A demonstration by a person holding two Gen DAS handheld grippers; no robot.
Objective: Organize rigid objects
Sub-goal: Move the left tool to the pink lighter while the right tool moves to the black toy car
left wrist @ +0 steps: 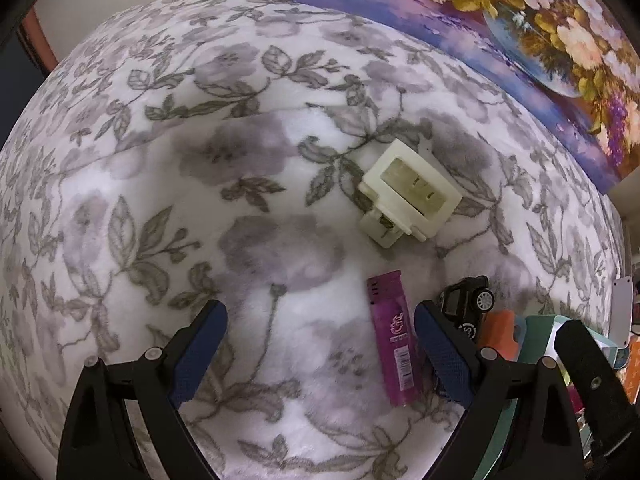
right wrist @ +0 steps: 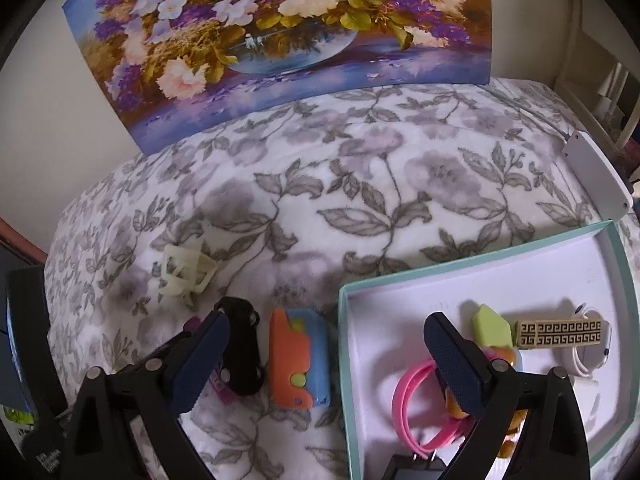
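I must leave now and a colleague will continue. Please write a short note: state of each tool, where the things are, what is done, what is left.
Left tool: open, empty, over the blanket, lighter near its right finger.
Right tool: open, empty, straddling the box edge.
Done, in box: pink band, green piece, patterned bar, white ring.
Left, on blanket: lighter, toy car, orange-blue toy, cream adapter.

Left claw (left wrist: 320,320) and right claw (right wrist: 328,334) agape.
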